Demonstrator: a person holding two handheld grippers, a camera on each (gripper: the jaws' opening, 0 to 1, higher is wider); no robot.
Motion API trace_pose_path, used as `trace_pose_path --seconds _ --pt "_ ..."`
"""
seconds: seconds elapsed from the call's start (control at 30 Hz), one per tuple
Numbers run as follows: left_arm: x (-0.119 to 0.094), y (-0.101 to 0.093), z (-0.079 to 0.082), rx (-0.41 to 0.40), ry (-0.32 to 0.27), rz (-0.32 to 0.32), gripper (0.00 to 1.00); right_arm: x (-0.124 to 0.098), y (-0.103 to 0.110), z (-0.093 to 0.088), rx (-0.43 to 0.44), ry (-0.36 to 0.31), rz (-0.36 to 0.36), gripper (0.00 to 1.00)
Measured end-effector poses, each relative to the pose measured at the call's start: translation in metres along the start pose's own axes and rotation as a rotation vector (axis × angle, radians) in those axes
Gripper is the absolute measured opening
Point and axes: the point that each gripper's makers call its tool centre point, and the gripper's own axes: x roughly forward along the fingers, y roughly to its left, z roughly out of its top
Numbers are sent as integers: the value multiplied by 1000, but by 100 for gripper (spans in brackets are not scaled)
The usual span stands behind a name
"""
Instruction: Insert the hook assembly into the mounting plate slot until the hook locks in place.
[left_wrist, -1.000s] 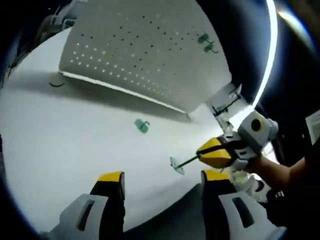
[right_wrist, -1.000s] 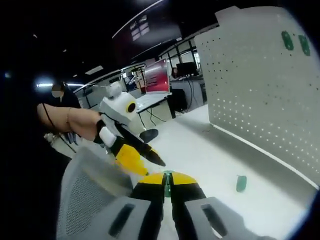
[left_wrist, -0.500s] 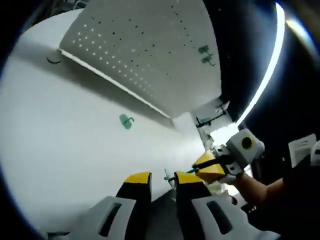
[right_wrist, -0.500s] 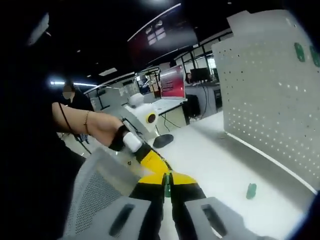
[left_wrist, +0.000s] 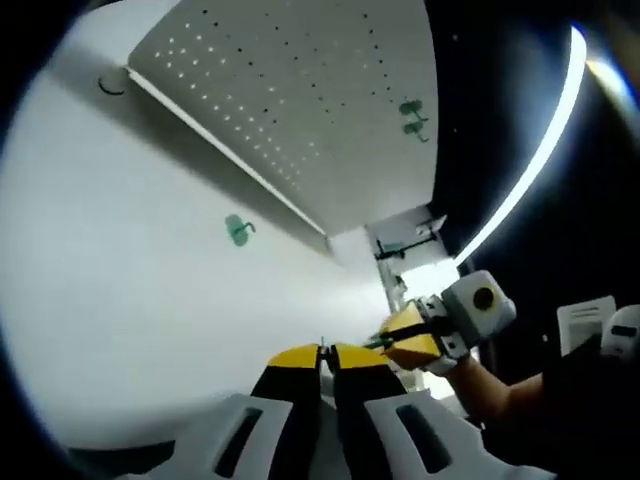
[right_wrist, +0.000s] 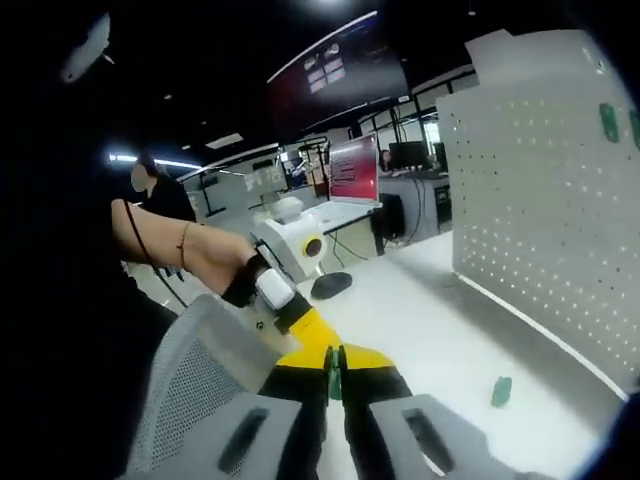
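A green hook assembly (right_wrist: 335, 366) sits pinched between the jaws of my right gripper (right_wrist: 336, 362), which is shut on it. My left gripper (left_wrist: 325, 358) has its yellow jaws closed on the hook's other end, a thin sliver (left_wrist: 322, 349) showing in the gap. In the left gripper view the right gripper (left_wrist: 392, 342) comes in from the right and meets my jaws. In the right gripper view the left gripper (right_wrist: 316, 338) comes in from the left. The white perforated mounting plate (left_wrist: 290, 90) stands on the table (left_wrist: 120, 250), with two green hooks (left_wrist: 410, 115) on it.
A loose green hook (left_wrist: 237, 229) lies on the white table in front of the plate, also seen as the loose hook (right_wrist: 501, 391). A small black hook (left_wrist: 112, 85) lies at the plate's far end. A grey mesh chair back (right_wrist: 190, 400) is close on the left.
My left jaws have closed from wide open onto the end of the hook held by the right gripper. Both views have shifted with the hands.
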Motion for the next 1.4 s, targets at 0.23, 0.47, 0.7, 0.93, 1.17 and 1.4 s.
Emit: trace_pose_path --seconds 0.23,0.47,0.7,0.93,1.17,1.4 --pt "-1 -1 9 -12 -20 20 1 -1 -1 -1 5 11 -19 1" --pt "-3 5 19 112 -46 117 1 -5 -14 5 75 3 -73 3" --pt "-11 19 38 370 -82 267 1 -15 -37 -1 219 16 -169 9" --pt "-2 7 48 526 -81 267 1 -13 -43 -5 463 -30 -218 13" --pt "5 -3 53 636 -111 266 1 -13 -43 -8 730 -123 -248 14" --pt "8 -14 57 690 -151 244 1 -15 -45 -15 890 -198 -280 15"
